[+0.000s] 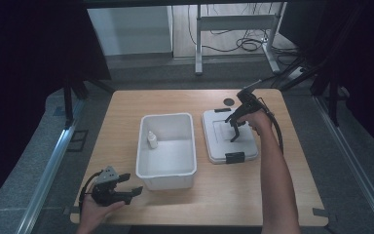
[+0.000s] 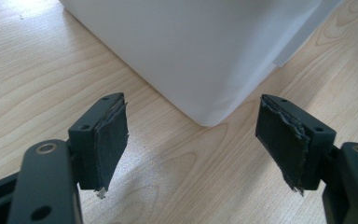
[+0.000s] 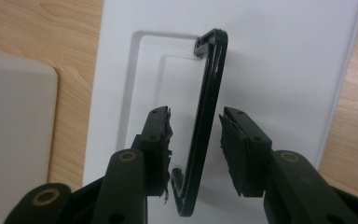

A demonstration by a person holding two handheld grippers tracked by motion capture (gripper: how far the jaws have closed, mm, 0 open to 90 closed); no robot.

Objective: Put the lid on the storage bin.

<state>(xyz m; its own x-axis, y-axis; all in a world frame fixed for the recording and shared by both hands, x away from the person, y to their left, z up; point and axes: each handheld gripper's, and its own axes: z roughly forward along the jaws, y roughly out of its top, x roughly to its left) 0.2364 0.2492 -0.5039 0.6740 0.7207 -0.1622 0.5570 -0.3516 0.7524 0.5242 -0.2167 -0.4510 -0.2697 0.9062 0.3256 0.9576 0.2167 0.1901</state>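
- Two grippers in the high view: left gripper rests on the worktop near the front-left corner of the white bin, jaws wide; right gripper points down over the white lid lying beside the bin. Small white bottle stands inside the bin by its left wall.
- Left gripper view: jaws wide apart, nothing between them; bin corner just ahead.
- Right gripper view: jaws partly open, straddling the lid's raised black handle; pads not clearly touching it.
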